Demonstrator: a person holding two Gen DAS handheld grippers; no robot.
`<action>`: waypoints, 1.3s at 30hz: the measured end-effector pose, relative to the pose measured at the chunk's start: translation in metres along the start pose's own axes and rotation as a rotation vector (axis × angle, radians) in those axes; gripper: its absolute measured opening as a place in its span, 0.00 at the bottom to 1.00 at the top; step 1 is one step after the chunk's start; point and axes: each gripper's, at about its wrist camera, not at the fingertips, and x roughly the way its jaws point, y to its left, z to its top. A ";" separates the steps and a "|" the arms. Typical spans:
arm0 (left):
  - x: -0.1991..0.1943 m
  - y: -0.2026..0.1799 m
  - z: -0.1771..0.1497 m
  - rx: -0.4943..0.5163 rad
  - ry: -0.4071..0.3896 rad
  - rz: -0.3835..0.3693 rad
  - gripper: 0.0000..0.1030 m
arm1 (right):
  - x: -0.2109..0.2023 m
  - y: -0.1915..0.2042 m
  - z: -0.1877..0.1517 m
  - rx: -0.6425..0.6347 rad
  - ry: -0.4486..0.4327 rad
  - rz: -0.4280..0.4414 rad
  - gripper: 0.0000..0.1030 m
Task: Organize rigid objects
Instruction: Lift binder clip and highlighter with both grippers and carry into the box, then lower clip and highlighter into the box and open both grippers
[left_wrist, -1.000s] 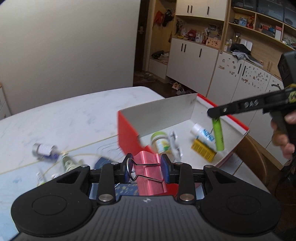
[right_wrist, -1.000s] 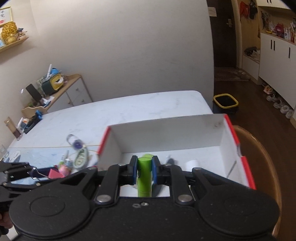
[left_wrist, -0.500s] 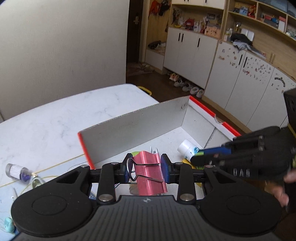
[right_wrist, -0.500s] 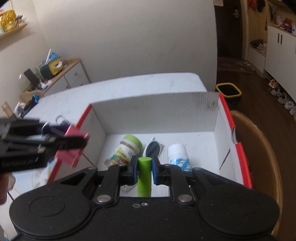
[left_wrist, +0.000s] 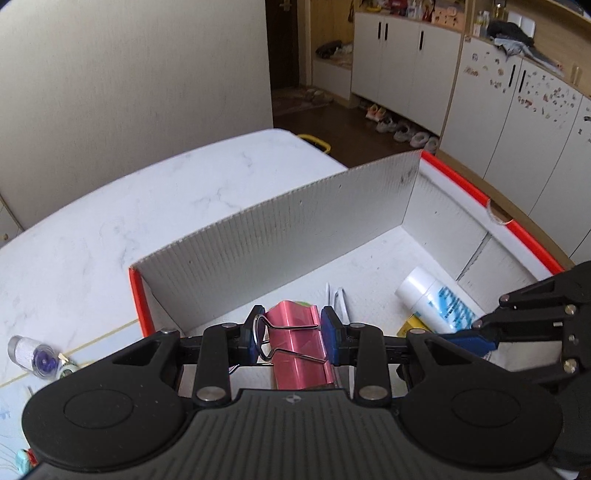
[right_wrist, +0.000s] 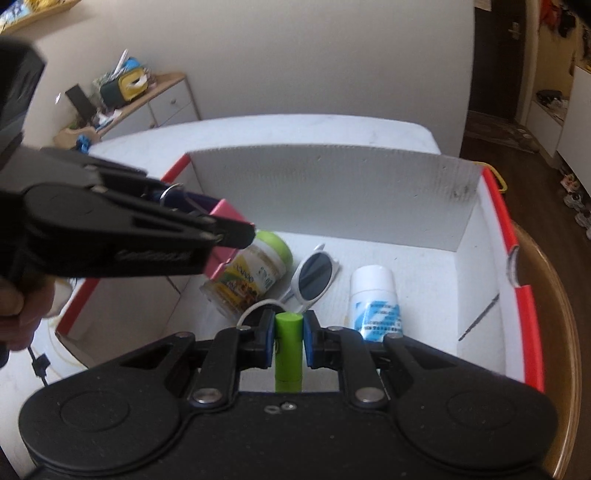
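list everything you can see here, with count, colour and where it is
box: 1, white inside with red rim, on the table
binder clip: 1, pink, held over the box
tube: 1, green, held over the box
jar: 1, green lid, yellow label, lying in the box
sunglasses: 1, white frame, in the box
bottle: 1, white with blue print, lying in the box
small vial: 1, clear with purple, on the table left of the box
table: 1, white marble
left hand-held gripper: black, shut on the binder clip
right hand-held gripper: black, shut on the tube
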 end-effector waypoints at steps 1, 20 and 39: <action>0.003 0.000 0.000 -0.005 0.009 0.002 0.31 | 0.002 0.000 0.000 -0.004 0.010 0.003 0.14; 0.016 0.002 -0.006 -0.039 0.084 -0.018 0.32 | 0.002 -0.005 -0.006 0.015 0.070 0.060 0.18; -0.020 0.008 -0.018 -0.091 0.016 -0.087 0.41 | -0.032 -0.012 -0.005 0.100 -0.016 0.036 0.54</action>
